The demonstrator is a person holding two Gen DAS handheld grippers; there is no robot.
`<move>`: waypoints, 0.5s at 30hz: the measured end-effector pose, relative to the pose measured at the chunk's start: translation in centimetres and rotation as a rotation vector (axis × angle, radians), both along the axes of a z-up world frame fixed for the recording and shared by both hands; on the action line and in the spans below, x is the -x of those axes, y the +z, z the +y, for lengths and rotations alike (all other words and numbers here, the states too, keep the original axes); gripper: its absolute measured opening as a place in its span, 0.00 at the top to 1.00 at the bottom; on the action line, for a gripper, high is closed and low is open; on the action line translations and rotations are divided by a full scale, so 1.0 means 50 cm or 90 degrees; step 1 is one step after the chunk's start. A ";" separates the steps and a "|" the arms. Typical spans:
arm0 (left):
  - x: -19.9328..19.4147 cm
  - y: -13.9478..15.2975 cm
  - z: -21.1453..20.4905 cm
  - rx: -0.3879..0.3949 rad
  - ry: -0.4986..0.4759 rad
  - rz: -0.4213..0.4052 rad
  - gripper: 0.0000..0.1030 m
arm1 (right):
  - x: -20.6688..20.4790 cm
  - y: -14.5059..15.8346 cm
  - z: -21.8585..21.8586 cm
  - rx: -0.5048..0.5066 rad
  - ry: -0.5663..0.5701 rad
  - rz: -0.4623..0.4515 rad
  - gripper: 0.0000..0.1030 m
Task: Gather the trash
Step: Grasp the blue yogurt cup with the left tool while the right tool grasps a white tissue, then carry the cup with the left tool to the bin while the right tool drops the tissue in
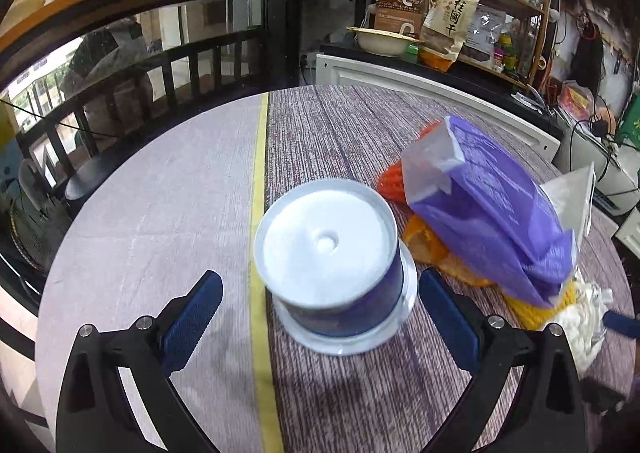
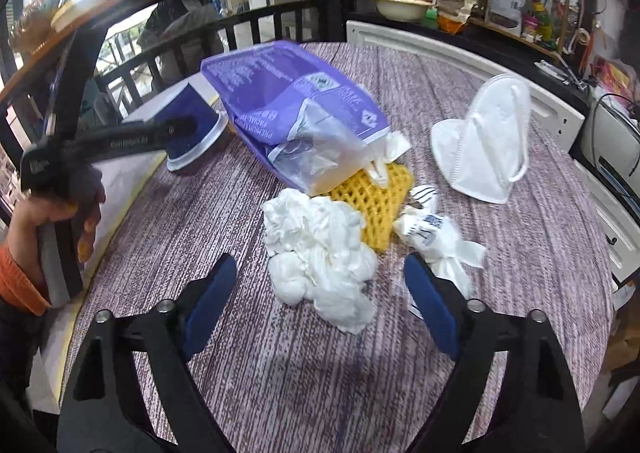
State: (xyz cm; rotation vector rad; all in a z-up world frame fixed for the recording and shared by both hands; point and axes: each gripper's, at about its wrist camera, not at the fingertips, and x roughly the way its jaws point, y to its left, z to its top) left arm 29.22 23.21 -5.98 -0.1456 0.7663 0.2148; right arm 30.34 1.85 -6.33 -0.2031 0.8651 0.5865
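An upturned blue paper cup [image 1: 328,253] with a white base stands on the round table [image 1: 344,121]. My left gripper [image 1: 320,285] is open, and the cup sits just ahead of its blue pads without touching them. To its right lie a purple plastic bag [image 1: 492,205], an orange foam net [image 1: 394,179] and orange peel [image 1: 424,241]. My right gripper [image 2: 320,269] is open, its fingertips on either side of a crumpled white tissue [image 2: 320,249] without pressing on it. Behind the tissue lie a yellow foam net [image 2: 376,193] and the purple bag [image 2: 288,105]. A white wrapper [image 2: 432,233] and a white face mask [image 2: 488,141] lie to the right.
A person's hand [image 2: 84,213] with an orange sleeve holds the left gripper at the table's left edge. A yellow stripe [image 1: 258,213] runs across the cloth. A dark railing [image 1: 192,65] stands behind the table. Cluttered shelves [image 1: 480,25] and a white panel [image 2: 500,81] border its far right side.
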 end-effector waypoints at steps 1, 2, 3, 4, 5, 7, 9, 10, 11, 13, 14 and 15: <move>-0.006 -0.001 0.003 -0.003 0.008 0.000 0.05 | -0.003 -0.006 0.007 0.008 -0.001 0.004 0.23; -0.011 -0.001 0.008 -0.003 0.016 -0.004 0.07 | -0.007 -0.013 0.012 0.016 -0.006 0.007 0.28; -0.014 0.000 0.009 0.001 0.015 -0.008 0.09 | -0.009 -0.019 0.015 0.022 -0.007 0.008 0.32; -0.015 0.000 0.007 0.002 0.011 -0.013 0.12 | -0.010 -0.023 0.018 0.032 -0.006 0.007 0.44; -0.016 0.000 0.004 0.000 0.006 -0.016 0.23 | -0.009 -0.026 0.021 0.045 -0.008 0.001 0.51; -0.016 -0.003 -0.007 -0.020 -0.001 -0.008 0.33 | -0.004 -0.023 0.018 0.048 -0.005 -0.012 0.57; -0.009 -0.003 -0.011 -0.024 -0.003 -0.014 0.33 | 0.001 -0.014 0.012 0.040 -0.006 -0.021 0.63; -0.005 -0.001 -0.010 -0.020 -0.002 -0.018 0.33 | 0.002 -0.009 0.010 0.036 -0.005 -0.021 0.66; 0.000 0.001 -0.009 -0.016 0.001 -0.020 0.33 | 0.004 -0.005 0.006 0.032 -0.004 -0.020 0.70; 0.013 0.009 -0.005 -0.002 0.004 -0.028 0.33 | 0.012 0.003 -0.001 0.027 -0.001 -0.023 0.75; 0.021 0.013 -0.004 0.002 0.004 -0.033 0.33 | 0.016 0.005 0.000 0.027 0.002 -0.026 0.77; 0.027 0.018 -0.004 0.001 0.004 -0.038 0.33 | 0.022 0.008 -0.003 0.024 0.005 -0.030 0.78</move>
